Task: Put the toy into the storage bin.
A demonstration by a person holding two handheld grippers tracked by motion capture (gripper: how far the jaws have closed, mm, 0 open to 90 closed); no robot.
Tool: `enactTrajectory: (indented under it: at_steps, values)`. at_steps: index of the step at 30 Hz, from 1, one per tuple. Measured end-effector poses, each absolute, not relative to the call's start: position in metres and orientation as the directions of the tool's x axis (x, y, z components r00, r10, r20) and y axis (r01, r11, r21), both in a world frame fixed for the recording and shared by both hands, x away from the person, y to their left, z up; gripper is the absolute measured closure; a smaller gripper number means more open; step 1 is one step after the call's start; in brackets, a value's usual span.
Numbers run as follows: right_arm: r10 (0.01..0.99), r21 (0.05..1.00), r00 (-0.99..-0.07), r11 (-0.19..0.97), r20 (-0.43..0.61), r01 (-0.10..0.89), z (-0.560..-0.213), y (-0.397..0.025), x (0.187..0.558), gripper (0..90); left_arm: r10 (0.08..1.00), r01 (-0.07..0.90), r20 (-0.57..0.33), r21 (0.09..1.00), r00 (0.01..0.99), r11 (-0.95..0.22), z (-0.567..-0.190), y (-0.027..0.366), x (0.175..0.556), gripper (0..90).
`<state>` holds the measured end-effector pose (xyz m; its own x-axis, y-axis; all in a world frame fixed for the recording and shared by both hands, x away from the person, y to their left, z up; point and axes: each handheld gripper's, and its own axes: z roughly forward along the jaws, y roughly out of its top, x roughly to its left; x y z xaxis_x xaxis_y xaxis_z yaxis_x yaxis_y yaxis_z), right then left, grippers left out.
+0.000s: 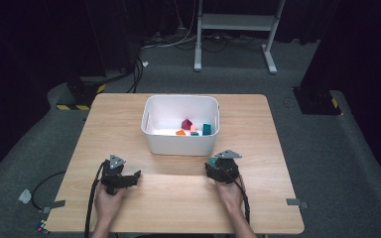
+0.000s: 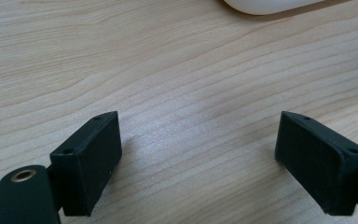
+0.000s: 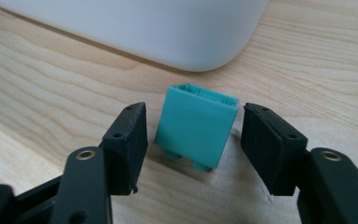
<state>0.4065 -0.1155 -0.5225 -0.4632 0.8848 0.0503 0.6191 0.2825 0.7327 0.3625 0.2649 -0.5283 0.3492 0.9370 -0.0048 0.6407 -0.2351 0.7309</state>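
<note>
In the high view, a light wooden desk (image 1: 178, 198) carries a white plastic rectangular bin (image 1: 180, 144) near its middle. Small coloured blocks lie inside the bin: a dark red one (image 1: 186, 123), an orange one (image 1: 180, 132) and a dark teal one (image 1: 207, 129). The person's left hand holds the left gripper (image 1: 129, 177) on the desk in front of the bin's left corner, well apart from the bin. The right gripper (image 1: 213, 166) sits just in front of the bin's right corner, and a small turquoise plastic brick (image 1: 211, 161) peeks out at its tip.

In the left gripper view, the left gripper (image 2: 198, 149) has its jaws spread wide over bare wood grain, with nothing between them. A rounded edge of the white bin (image 2: 270, 4) shows at the top.

In the right gripper view, the right gripper (image 3: 193, 140) has its jaws parted moderately, and the turquoise brick (image 3: 196, 126) stands on the desk directly between them. A narrow gap shows on each side, so neither jaw touches it. The brick's studs point down toward the wood and its hollow side faces away. The bin's white wall (image 3: 168, 28) rises just beyond the brick.
</note>
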Motion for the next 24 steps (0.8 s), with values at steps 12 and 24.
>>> enactTrajectory:
  at_steps: [12, 24]
  values:
    - [0.891, 0.733, -0.455, 0.308, 0.003, 0.607, -0.5222, -0.1158, 0.4047, 56.5, 0.937, 0.641, -0.005, 0.731, 0.349, -0.235, -0.5283, 0.2649, 0.3625, 14.6]
    - [0.881, 0.724, -0.473, 0.331, -0.008, 0.605, -0.5203, -0.1219, 0.4025, 58.7, 0.937, 0.641, -0.004, 0.731, 0.35, -0.236, -0.5283, 0.2649, 0.3625, 14.6]
